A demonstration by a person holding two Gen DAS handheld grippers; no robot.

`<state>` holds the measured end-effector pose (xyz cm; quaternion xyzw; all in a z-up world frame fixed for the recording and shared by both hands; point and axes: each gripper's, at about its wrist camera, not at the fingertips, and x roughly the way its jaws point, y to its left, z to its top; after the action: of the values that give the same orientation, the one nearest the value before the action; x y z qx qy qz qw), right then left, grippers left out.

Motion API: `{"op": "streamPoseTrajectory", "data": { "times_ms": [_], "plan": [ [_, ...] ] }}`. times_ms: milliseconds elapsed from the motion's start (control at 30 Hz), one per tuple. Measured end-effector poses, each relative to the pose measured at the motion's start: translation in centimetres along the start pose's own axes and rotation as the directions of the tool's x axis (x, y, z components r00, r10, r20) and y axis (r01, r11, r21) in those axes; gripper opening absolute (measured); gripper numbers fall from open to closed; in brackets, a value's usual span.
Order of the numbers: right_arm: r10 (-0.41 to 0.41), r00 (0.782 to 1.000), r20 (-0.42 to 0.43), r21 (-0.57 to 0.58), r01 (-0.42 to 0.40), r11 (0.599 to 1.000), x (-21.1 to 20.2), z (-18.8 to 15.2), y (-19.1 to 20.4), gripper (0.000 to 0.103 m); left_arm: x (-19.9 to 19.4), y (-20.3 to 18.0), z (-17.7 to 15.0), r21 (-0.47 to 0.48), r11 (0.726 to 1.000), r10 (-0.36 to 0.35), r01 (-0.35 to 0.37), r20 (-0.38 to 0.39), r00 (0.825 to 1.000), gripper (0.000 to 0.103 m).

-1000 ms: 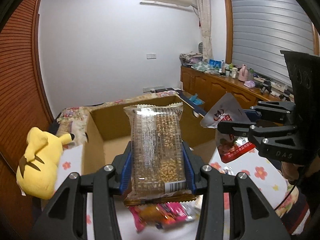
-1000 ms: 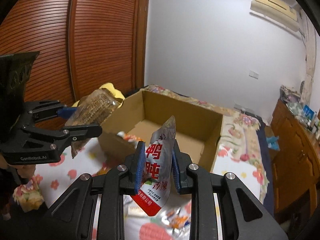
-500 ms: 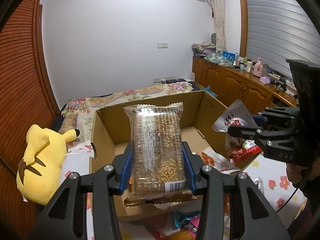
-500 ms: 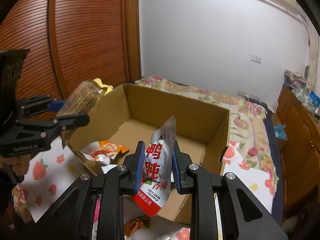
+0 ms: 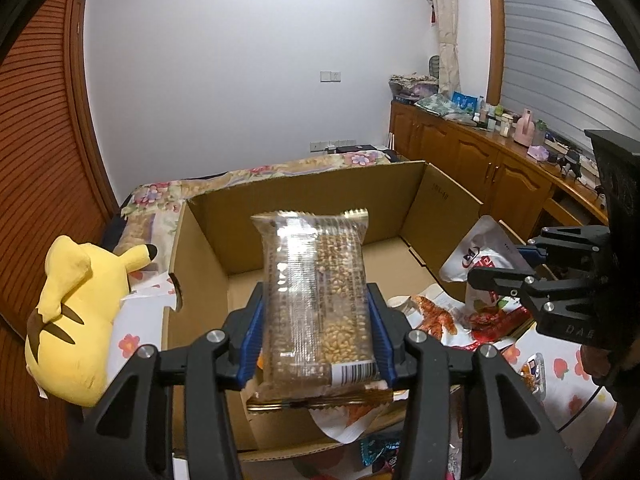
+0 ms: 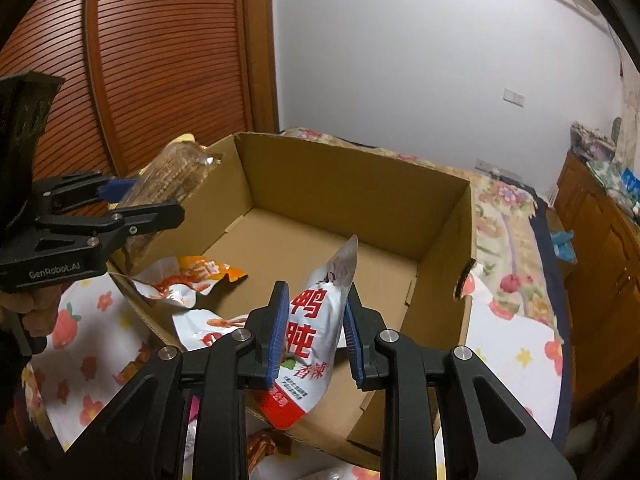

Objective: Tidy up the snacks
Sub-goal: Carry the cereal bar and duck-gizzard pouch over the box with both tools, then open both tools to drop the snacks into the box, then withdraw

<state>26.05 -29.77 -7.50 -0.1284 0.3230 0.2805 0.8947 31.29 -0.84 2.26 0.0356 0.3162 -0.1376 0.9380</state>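
Observation:
My left gripper [image 5: 316, 320] is shut on a clear pack of grain bars [image 5: 316, 292], held upright over the near left part of an open cardboard box [image 5: 320, 192]. It also shows in the right wrist view [image 6: 120, 204] at the box's left wall. My right gripper [image 6: 316, 320] is shut on a white and red snack pouch [image 6: 316, 320], held over the box's near edge [image 6: 464, 240]. That pouch shows in the left wrist view [image 5: 476, 256] at the right. Two orange and white snack packets [image 6: 192, 280] lie in the box's near left corner.
A yellow plush toy [image 5: 76, 308] lies left of the box on the flowered bedcover [image 6: 516, 344]. More loose snack packets [image 5: 380, 452] lie in front of the box. A wooden sideboard [image 5: 480, 160] with clutter runs along the right wall. A slatted wooden wardrobe [image 6: 160, 60] stands on the left.
Both grippers have moved forward and down with their packs, from in front of the box to over its near part. The box interior and the packets inside have come into view.

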Motion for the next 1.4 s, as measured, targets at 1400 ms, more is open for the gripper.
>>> {"op": "streamPoseTrajectory", "data": {
  "times_ms": [1400],
  "plan": [
    [-0.108,0.994,-0.025,0.155,0.111,0.982,-7.8,-12.1,0.2,0.064,-8.7,-2.6,-11.2,-0.026,0.998,-0.051,0.052,0.035,0.998,0.068]
  ]
}}
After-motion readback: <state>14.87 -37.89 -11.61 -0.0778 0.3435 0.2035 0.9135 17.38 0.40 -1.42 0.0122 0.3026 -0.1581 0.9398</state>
